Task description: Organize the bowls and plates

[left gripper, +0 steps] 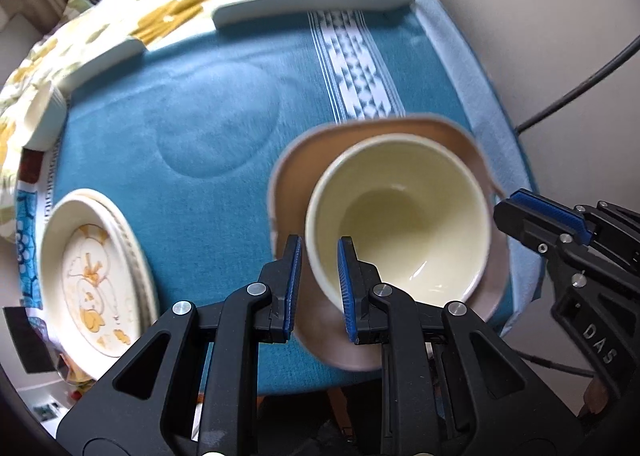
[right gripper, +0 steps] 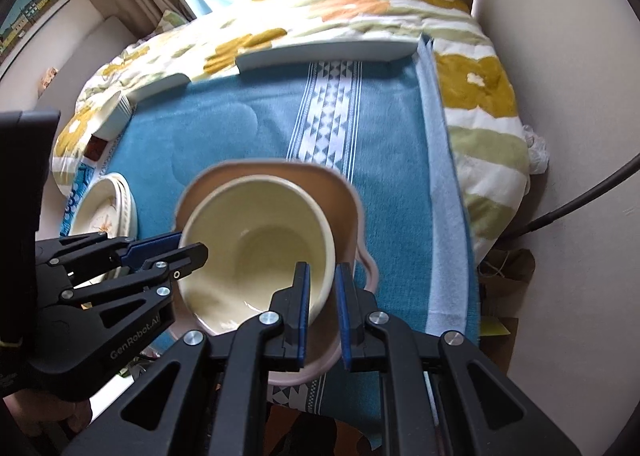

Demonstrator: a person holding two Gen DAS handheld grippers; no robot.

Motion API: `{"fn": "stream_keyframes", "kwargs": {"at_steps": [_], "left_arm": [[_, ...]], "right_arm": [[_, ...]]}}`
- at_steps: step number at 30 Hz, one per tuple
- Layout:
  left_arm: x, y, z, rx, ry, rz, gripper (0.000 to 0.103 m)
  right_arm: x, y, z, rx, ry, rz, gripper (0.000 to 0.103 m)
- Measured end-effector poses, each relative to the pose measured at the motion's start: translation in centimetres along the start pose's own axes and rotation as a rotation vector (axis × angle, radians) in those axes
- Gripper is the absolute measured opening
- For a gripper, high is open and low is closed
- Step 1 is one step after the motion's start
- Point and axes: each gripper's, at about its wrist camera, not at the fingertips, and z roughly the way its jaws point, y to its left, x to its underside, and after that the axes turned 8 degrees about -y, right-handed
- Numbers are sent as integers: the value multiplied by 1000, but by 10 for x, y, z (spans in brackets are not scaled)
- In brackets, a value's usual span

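Count: one cream bowl point(left gripper: 400, 215), one pink squarish dish point(left gripper: 296, 175) under it, one stack of floral plates point(left gripper: 96, 276) (at least two rims visible, exact number unclear), one small ribbed white cup point(left gripper: 44, 115), two long white trays point(left gripper: 316, 1) at the far edge. All sit on the teal cloth point(left gripper: 192, 127) with a white patterned stripe, over a floral quilt point(right gripper: 480, 83). Bowl sits inside the pink dish, near-right part of the cloth; bowl interior is empty. Top plate shows only its yellow flower print, nothing on it. Cup is at the far left, contents not visible. Left gripper point(left gripper: 318, 288): jaws narrow, straddling the bowl's near-left rim, one blue pad outside the wall, one inside; looks clamped on the rim. Right gripper point(right gripper: 323, 310): jaws narrow, straddling the bowl's near-right rim the same way, inner pad inside the bowl, outer pad between bowl wall and pink dish edge; pad contact with the wall can't be confirmed. The two grippers are on opposite sides of the bowl. Plate stack is well apart to the left of the bowl. Black cable point(left gripper: 580, 87) runs along the wall at right.
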Motion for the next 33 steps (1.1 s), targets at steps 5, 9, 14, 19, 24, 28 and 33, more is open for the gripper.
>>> {"fn": "stream_keyframes", "kwargs": {"at_steps": [5,9,14,19,24,28,33], "left_arm": [[-10,20,-46,-4,-110,-52,30],[-8,52,-89,-58,-236,-121,97],[-2,102,-131,-132,-330,-237,97],[12,158,-164,-160,-417,-388,97],[18,208,-183,-242,-429,-462,97],[18,254,-189,-265,-426,-520,97],[6,321,-169,-234,-381,-647,97]], "right_arm": [[-17,6,-32,-69,-73,-5,12],[-29,18,-58,-103,-177,-54,27],[-48,33,-75,-144,-292,-98,103],[-71,69,-76,-230,-323,-201,103],[-101,123,-63,-307,-290,-299,103],[-125,176,-41,-363,-253,-387,103],[-160,232,12,-334,-193,-399,103]]}}
